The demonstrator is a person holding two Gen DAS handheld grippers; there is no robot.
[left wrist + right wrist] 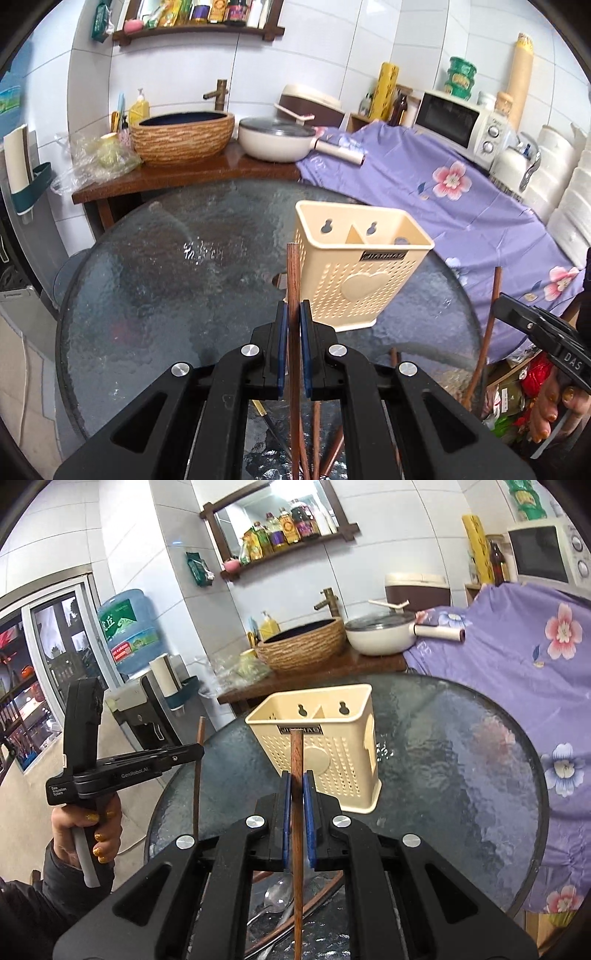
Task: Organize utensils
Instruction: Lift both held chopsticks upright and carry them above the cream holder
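- Gripping one brown wooden chopstick point(294, 332), the left gripper point(294, 314) has its blue-padded jaws pressed narrow against the stick, which stands near upright at lower centre of the left wrist view.
- Right gripper point(297, 786): jaws likewise closed narrow on a second wooden chopstick point(296, 812), upright at lower centre of the right wrist view.
- Cream perforated utensil holder point(354, 273): stands upright on the round glass counter point(166, 295), just beyond both chopstick tips. An inner divider splits it into two compartments; two keyhole slots show in its back wall.
- Neither chopstick tip is inside the holder; both appear in front of its near wall.
- Remaining utensils: further chopsticks point(317, 443) lie on the counter below the left jaws; a metal spoon point(277, 893) lies below the right jaws, at the bottom of the frame.
- Each gripper shows in the other's view, at the left edge and the right edge, held by a hand point(86, 834) with yellow nail polish.
- Background, upper half: basket-pattern sink point(183, 136), white lidded pan point(277, 138), purple floral cloth point(424, 184).
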